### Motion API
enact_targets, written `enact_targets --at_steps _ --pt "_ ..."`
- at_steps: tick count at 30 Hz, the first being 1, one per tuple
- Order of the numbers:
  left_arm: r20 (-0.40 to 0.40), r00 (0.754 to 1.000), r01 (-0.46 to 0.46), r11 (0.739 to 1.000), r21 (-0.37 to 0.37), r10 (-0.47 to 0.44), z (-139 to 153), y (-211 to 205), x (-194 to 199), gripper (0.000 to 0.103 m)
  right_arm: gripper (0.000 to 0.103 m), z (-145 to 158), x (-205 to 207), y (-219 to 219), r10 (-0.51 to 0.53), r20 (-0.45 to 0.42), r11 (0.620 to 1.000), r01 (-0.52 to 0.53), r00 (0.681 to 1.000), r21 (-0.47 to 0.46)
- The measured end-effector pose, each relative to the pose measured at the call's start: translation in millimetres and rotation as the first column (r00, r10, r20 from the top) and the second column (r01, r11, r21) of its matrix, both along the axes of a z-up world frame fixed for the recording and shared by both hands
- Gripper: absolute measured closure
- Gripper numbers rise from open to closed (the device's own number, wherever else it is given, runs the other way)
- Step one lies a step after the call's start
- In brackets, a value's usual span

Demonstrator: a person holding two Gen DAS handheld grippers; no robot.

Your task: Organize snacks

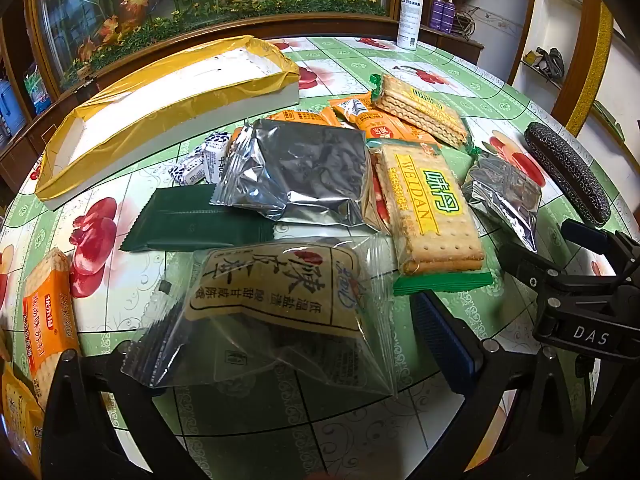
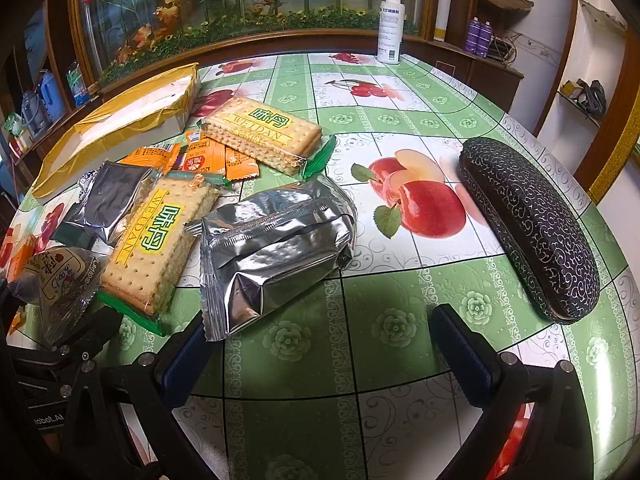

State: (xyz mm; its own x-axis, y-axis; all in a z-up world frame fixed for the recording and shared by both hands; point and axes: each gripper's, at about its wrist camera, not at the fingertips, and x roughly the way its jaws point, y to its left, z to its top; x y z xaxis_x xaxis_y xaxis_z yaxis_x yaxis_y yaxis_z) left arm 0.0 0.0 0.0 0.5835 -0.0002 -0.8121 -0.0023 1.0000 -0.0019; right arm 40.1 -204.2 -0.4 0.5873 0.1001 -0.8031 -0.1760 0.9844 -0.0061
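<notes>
Several snack packets lie on the flowered table. In the left wrist view a clear bag with Chinese writing (image 1: 276, 312) lies between the fingers of my open left gripper (image 1: 264, 344); the jaws stand wide and do not pinch it. Beyond it lie a dark green packet (image 1: 192, 220), a silver packet (image 1: 300, 176) and a Weidan cracker pack (image 1: 432, 212). A yellow-lined white box (image 1: 168, 112) stands at the back left. My right gripper (image 2: 320, 340) is open and empty; its left finger is beside a silver packet (image 2: 276, 248).
A black patterned glasses case (image 2: 532, 224) lies at the right. A white spray bottle (image 2: 390, 24) stands at the far table edge. Orange packets (image 2: 208, 156) and a second cracker pack (image 2: 264, 132) lie near the box. An orange cracker pack (image 1: 48, 320) lies at the left.
</notes>
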Motion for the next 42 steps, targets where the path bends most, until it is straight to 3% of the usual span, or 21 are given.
enact_targets --at_steps 8,16,42 --pt "0.0 1.0 -0.007 1.0 0.001 0.007 0.1 -0.1 -0.7 0.0 0.0 0.1 0.0 0.0 0.0 0.0 1.0 0.0 1.0 0.0" --pt "0.001 0.988 -0.156 0.988 -0.005 0.156 -2.3 9.1 -23.2 0.0 0.0 -0.1 0.0 0.0 0.0 0.0 1.0 0.0 1.0 0.0" --pt "0.0 0.988 -0.155 0.988 -0.005 0.155 -1.8 12.4 -25.8 0.0 0.0 0.4 0.2 -0.1 0.0 0.0 1.0 0.0 1.0 0.0"
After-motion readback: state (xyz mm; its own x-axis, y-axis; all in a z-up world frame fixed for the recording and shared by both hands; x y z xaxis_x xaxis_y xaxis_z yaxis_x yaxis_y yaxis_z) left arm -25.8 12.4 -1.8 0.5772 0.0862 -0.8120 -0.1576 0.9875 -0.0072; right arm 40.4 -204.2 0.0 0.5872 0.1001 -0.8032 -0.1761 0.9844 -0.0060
